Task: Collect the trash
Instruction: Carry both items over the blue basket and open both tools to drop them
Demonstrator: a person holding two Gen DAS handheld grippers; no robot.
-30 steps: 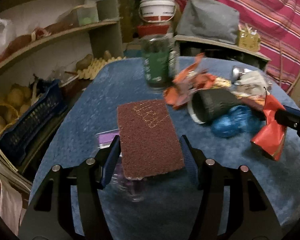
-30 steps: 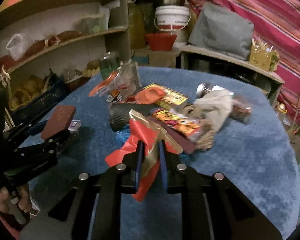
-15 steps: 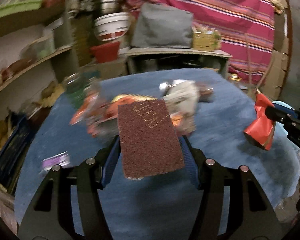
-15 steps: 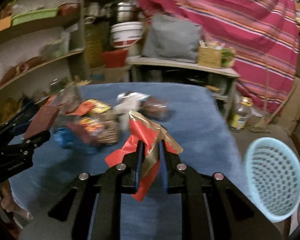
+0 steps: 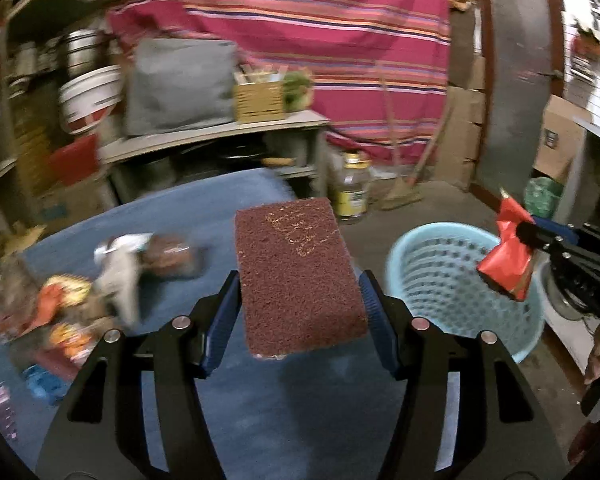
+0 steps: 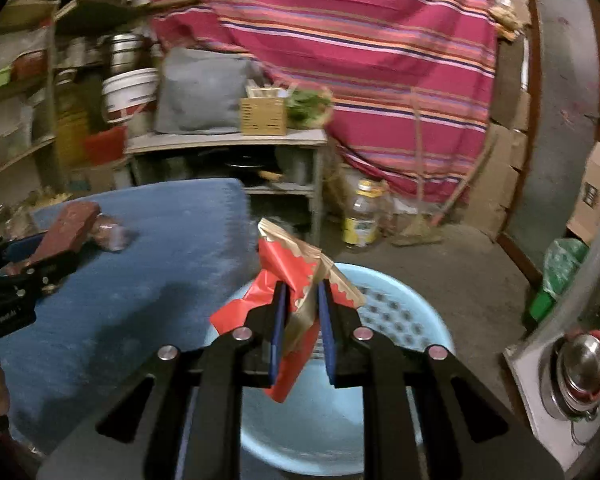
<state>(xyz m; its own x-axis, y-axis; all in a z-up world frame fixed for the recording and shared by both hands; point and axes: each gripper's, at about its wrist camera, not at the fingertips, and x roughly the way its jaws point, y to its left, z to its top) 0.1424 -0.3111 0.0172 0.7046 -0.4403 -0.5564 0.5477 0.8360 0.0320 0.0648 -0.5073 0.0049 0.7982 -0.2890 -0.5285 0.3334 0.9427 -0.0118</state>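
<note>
My left gripper (image 5: 298, 292) is shut on a brown scouring pad (image 5: 298, 280) and holds it above the blue-covered table's right end. My right gripper (image 6: 303, 300) is shut on a crumpled red and gold wrapper (image 6: 288, 280) and holds it over a light blue perforated basket (image 6: 400, 312) on the floor. The basket (image 5: 452, 280) and the wrapper (image 5: 508, 264) also show to the right in the left wrist view. The left gripper with the pad (image 6: 68, 228) shows at the left of the right wrist view. A pile of wrappers (image 5: 80, 288) lies on the table at the left.
The blue table (image 6: 140, 280) ends next to the basket. A low wooden shelf (image 6: 228, 140) with a grey cushion and a wicker box stands behind. A yellow-labelled jar (image 6: 362, 216) and a broom stand on the floor. A steel pot (image 6: 584, 360) sits at the right.
Both grippers have swung right, away from the trash pile. The right gripper with the wrapper is now over the basket. The left gripper with the pad has come near the table's right edge.
</note>
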